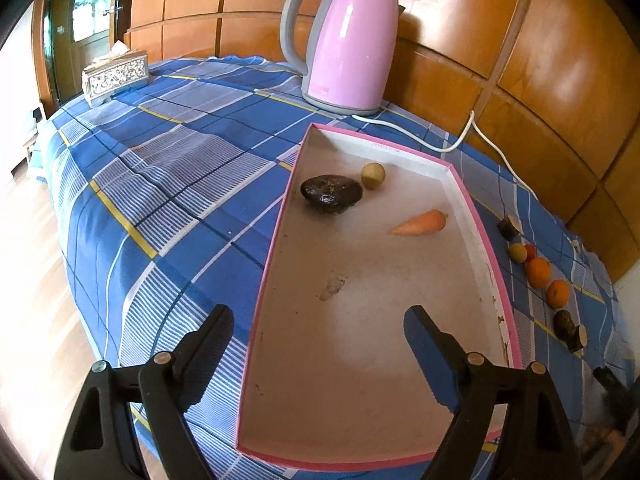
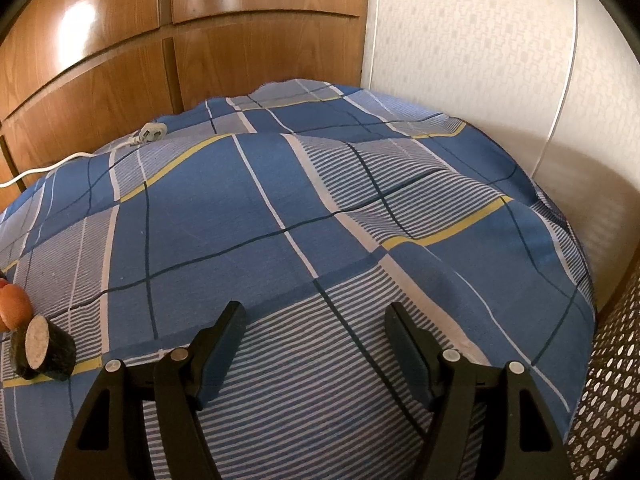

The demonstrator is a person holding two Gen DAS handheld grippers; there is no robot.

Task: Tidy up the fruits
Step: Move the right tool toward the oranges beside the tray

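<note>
The left gripper (image 1: 318, 344) is held above the near end of the pink-rimmed tray (image 1: 262, 280), its jaws spread wide with nothing between them; one finger hangs over the tablecloth (image 1: 160, 184) outside the rim, the other over the bare tray floor. Three items are already gathered at the far end of the tray: a dark brown lumpy piece (image 1: 331, 194), a small yellowish ball (image 1: 373, 176) just beside it, and a carrot (image 1: 420, 223) lying apart from both.

The remaining fruits are lined up on the cloth along the tray's right side; two oranges (image 1: 538, 272) are seen there, with another yellowish ball (image 1: 517, 252), a small red piece partly hidden behind it, and some dark cut pieces (image 1: 509, 227) at either end of the row. The right gripper (image 2: 316, 340) is also released and empty, poised over plain cloth; a dark cut cylinder (image 2: 42, 350) and an orange are seen at the far left edge of its view.

The step in hand is judged to be a reach for the next fruit in the row; it is best approached from above with the jaws kept wide, centred on one piece only, so that its neighbours are not nudged and rolled away; round fruit is best closed on gently across its middle, then lifted clear of the rim before being set down in open tray space.
</note>
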